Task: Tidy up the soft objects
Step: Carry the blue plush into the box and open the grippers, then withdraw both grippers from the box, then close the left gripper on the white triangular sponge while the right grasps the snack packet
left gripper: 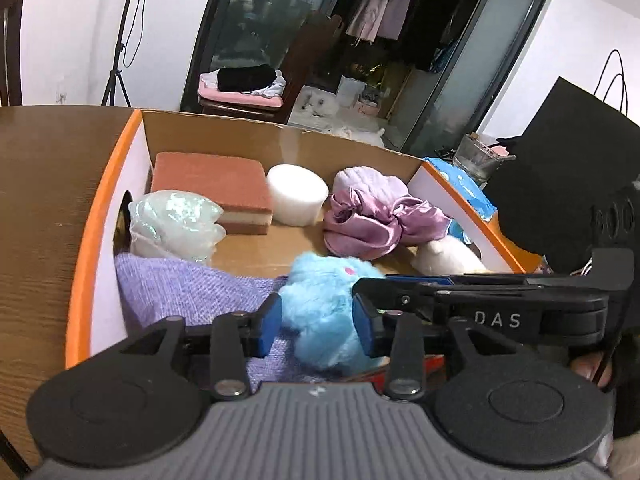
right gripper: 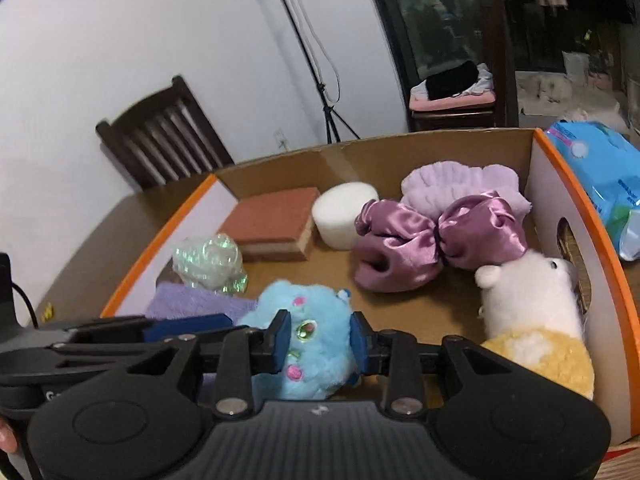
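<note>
A fluffy blue plush toy (left gripper: pixel 322 312) sits at the near end of an orange-rimmed cardboard box (left gripper: pixel 90 216), partly on a lilac knitted cloth (left gripper: pixel 180 284). My left gripper (left gripper: pixel 316 326) has its blue pads on both sides of the toy. My right gripper (right gripper: pixel 320 338) also closes on the blue plush toy (right gripper: pixel 308 320) from the other side. The box (right gripper: pixel 576 184) also holds a brown sponge (right gripper: pixel 272 222), a white foam cylinder (right gripper: pixel 342 214), purple satin and fleece scrunchies (right gripper: pixel 432 236), an iridescent ball (right gripper: pixel 210 258) and a white-and-yellow plush (right gripper: pixel 536 312).
The box stands on a brown wooden table (left gripper: pixel 40 208). A blue wipes pack (right gripper: pixel 600 176) lies right of the box. A black bag (left gripper: pixel 568 140) stands at the far right. A dark wooden chair (right gripper: pixel 160 136) and a tripod (right gripper: pixel 324 92) stand behind the table.
</note>
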Motion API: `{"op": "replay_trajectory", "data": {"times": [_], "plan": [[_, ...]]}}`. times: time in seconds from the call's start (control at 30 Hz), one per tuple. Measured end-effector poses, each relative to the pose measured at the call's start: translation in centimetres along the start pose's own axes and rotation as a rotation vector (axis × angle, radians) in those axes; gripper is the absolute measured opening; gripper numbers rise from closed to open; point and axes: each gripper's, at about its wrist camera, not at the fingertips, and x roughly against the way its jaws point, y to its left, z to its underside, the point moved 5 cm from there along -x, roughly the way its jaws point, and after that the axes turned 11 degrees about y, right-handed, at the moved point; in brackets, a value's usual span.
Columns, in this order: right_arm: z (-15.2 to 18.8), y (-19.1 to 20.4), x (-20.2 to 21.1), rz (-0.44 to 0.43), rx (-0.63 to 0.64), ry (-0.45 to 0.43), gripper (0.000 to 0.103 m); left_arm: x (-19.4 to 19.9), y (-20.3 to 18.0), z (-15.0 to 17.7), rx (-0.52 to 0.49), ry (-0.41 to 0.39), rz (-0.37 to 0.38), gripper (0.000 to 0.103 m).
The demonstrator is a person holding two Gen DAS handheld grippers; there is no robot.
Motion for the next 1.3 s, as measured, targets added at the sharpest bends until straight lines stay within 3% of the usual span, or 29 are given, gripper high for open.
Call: {"op": "replay_trajectory", "data": {"times": [0.13, 0.2, 0.23, 0.47, 0.6, 0.87, 1.0, 1.13, 1.3], "plan": [[-0.6, 0.4, -0.4, 0.005, 0.016, 0.032, 0.034, 0.0, 0.3, -0.8, -0.009, -0.001, -0.006, 0.046], [-0.8, 0.7, -0.2, 0.038, 0.034, 0.036, 0.054, 1.0, 0.1, -1.0, -0.01, -0.017, -0.016, 0.048], [-0.6, 0.5, 0.2, 0.048, 0.037, 0.031, 0.057, 1.8, -0.1, -1.1, -0.015, -0.032, -0.019, 0.049], [-0.2, 1.4, 8.0, 0.099, 0.076, -0.102, 0.062, 9.3, -2.1, 0.3, -0.078, -0.132, -0.1, 0.055], [2.6, 2.3, 14.6, 0.167, 0.137, -0.215, 0.068, 13.7, -3.7, 3.4, -0.142, -0.217, -0.178, 0.07], [7.9, 4.5, 20.2, 0.185, 0.205, -0.298, 0.07, 17.8, -8.6, 7.0, -0.245, -0.289, -0.189, 0.073], [11.0, 5.4, 21.5, 0.152, 0.195, -0.331, 0.07, 19.3, -9.6, 11.3, -0.231, -0.344, -0.208, 0.076], [17.7, 6.0, 21.4, 0.133, 0.208, -0.339, 0.07, 19.9, -10.2, 18.9, -0.162, -0.34, -0.179, 0.08], [27.0, 5.8, 20.8, 0.113, 0.17, -0.31, 0.075, 18.8, -10.8, 25.8, -0.096, -0.245, -0.15, 0.081]]}}
